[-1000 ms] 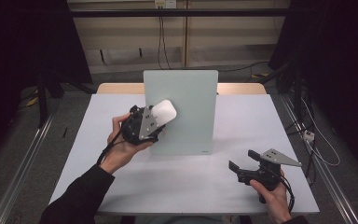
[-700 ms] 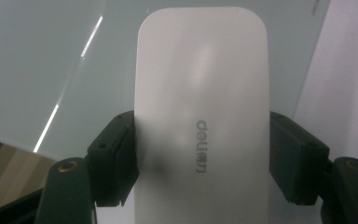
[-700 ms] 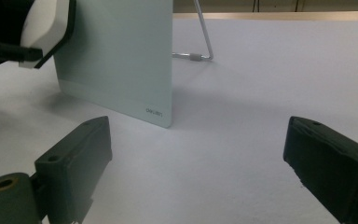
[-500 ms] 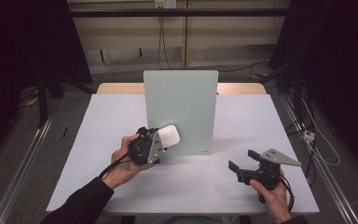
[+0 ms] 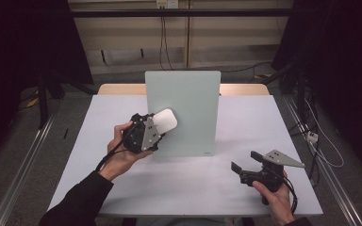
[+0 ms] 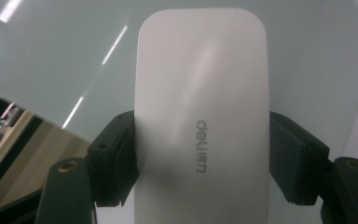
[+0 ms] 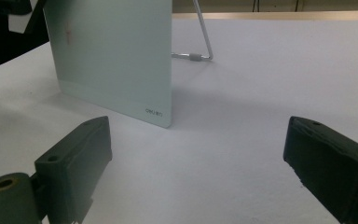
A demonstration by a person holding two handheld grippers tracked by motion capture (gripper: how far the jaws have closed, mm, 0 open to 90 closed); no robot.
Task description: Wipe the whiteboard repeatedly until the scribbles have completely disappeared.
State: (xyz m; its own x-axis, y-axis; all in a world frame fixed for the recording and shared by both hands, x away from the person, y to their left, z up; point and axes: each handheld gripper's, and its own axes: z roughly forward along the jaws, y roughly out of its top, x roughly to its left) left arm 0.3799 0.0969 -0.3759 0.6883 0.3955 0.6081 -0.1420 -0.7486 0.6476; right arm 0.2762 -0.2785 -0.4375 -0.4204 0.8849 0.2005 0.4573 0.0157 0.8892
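Note:
A pale green glass board point(image 5: 184, 94) stands upright on the white table point(image 5: 122, 188), propped from behind by a wire stand point(image 7: 204, 42). My left gripper point(image 5: 154, 129) is shut on a white rounded eraser point(image 5: 165, 121) and holds it against the board's lower left face. In the left gripper view the eraser point(image 6: 200, 116) sits between both black pads, with the board point(image 6: 74, 56) right behind it. My right gripper point(image 5: 246, 161) rests near the table's front right, open with nothing between its fingers point(image 7: 74, 158). It faces the board's lower corner point(image 7: 116, 51).
Bare white tabletop lies in front of the board and between the two hands. A wooden strip point(image 5: 118, 88) runs along the table's far edge. Metal rails point(image 5: 23, 165) and cables point(image 5: 320, 141) lie on the floor at both sides.
The left gripper carried the eraser down the board's left side, then back up a little. The right gripper has stayed where it was.

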